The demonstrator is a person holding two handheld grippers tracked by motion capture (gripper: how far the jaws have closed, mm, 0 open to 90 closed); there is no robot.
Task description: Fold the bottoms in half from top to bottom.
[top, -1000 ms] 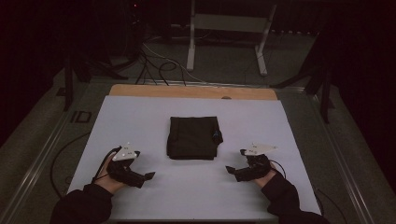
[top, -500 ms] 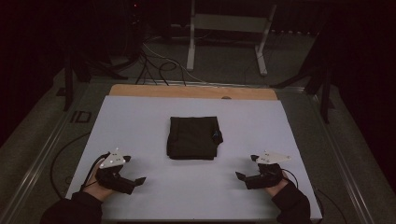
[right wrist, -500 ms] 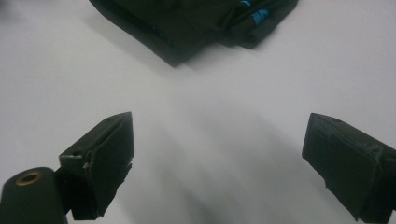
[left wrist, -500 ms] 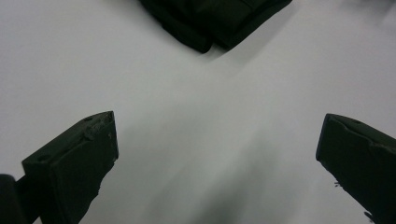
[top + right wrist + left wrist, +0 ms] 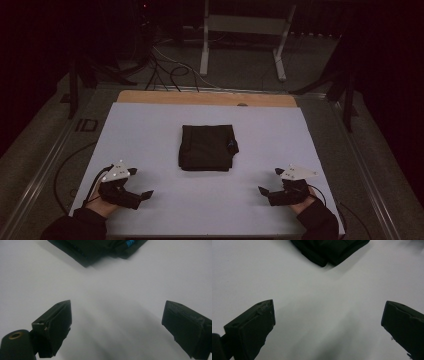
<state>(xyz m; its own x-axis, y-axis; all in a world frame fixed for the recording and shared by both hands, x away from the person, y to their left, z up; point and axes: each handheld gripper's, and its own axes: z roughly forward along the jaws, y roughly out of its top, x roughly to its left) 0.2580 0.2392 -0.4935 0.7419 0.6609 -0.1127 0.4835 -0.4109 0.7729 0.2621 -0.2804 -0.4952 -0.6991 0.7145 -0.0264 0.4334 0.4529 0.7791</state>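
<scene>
A: Starting nearest the person, how do the two tongs sit?

B: The left tongs [image 5: 141, 195] and the right tongs [image 5: 265, 192] both rest low over the near part of the worktop [image 5: 150, 125], each to its own side of the folded black garment [image 5: 207, 147] and well apart from it. Both are released: in each gripper view the jaws stand wide with bare white surface between them, grasping nothing.

A: Why would they be parked like that?

B: My guess is a neutral stance. Set out symmetrically on either side of the garment, tips turned inward toward it, they leave it uncovered and either hand could go in.

A: And the garment itself?

B: It lies flat in the middle of the worktop, folded into a neat, nearly square packet, farther from the person than both tongs. A small blue tag [image 5: 231, 144] peeks out at its right edge. From the right gripper view the stacked layers [image 5: 100, 250] show along the garment's near edge, which suggests the folding is complete.

A: Beyond it?

B: Past the garment, a wooden strip [image 5: 205, 98] along the worktop's far edge, then cables [image 5: 170, 70] and a metal stand [image 5: 245, 30] on the floor.
</scene>
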